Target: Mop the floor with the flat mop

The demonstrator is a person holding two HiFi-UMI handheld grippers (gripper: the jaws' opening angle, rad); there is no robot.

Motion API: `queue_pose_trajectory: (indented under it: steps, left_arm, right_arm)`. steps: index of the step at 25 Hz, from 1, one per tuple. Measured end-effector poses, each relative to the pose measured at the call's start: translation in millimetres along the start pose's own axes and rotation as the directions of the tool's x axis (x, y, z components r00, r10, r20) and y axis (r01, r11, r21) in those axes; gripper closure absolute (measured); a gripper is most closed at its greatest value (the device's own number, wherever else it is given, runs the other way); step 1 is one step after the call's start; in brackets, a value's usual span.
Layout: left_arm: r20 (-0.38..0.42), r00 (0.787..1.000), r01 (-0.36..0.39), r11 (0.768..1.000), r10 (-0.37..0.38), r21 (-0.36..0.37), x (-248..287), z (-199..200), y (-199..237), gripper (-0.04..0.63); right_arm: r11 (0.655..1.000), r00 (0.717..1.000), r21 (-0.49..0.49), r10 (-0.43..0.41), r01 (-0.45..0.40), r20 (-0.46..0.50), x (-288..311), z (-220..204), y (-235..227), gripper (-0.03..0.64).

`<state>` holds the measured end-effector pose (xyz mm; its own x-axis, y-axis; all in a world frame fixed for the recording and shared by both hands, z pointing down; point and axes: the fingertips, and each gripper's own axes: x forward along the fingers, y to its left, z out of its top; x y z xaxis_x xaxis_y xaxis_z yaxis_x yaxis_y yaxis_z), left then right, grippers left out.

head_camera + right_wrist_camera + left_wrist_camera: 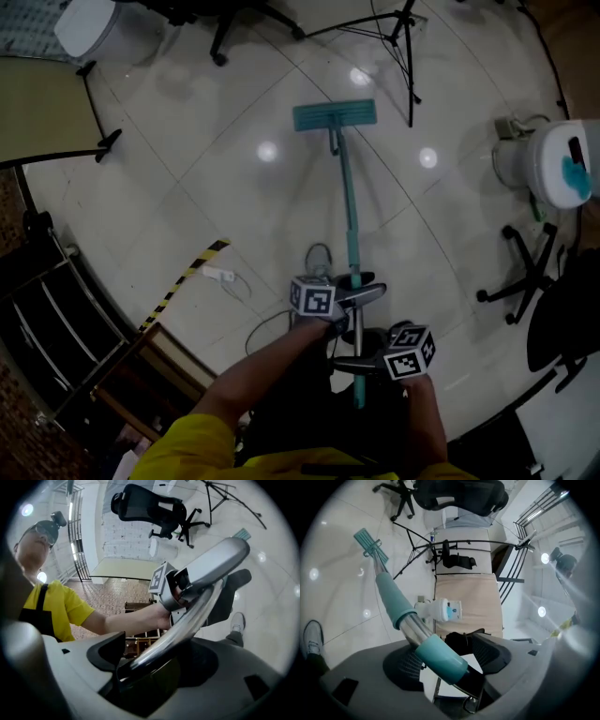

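The left gripper (447,660) clamps its grey jaws on the teal-sleeved silver metal mop pole (393,597). The pole runs toward eleven o'clock to the teal flat mop head (370,543) on the glossy white tiled floor (337,569). A black swivel office chair (459,494) stands at twelve.

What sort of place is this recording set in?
Probably an office or studio workspace: a glossy tiled floor under the flat mop, wheeled office chairs, and a tripod stand.
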<state>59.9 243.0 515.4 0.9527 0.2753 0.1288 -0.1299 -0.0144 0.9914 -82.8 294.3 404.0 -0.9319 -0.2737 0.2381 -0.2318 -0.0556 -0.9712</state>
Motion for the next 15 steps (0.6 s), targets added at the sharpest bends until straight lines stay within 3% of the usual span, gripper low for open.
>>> queue_pose_trajectory:
  steps: [2, 4, 10, 15]
  left_arm:
    - [0.052, 0.999, 0.013, 1.0, -0.013, 0.0, -3.0, 4.3, 6.7, 0.282]
    - [0.063, 0.998, 0.018, 1.0, -0.019, 0.023, 0.3, 28.7, 13.9, 0.279]
    - [0.039, 0.999, 0.007, 0.992, -0.011, 0.124, 28.3, 161.5, 44.4, 0.278]
    - [0.014, 0.999, 0.03, 0.989, -0.033, 0.143, 41.7, 249.3, 63.2, 0.287]
  right_arm:
    - [1.0, 0.999, -0.004, -0.017, 0.017, -0.038, 5.3, -1.2, -8.8, 0.268]
    - [1.0, 1.0, -0.01, -0.013, 0.013, -0.015, 4.7, 22.1, -18.5, 0.275]
    - [0.998, 0.991, -0.051, -0.036, 0.043, 0.13, -5.9, 153.9, -66.9, 0.288]
    - [0.995, 0.973, -0.073, -0.049, 0.067, 0.227, -5.5, 243.8, -97.2, 0.305]
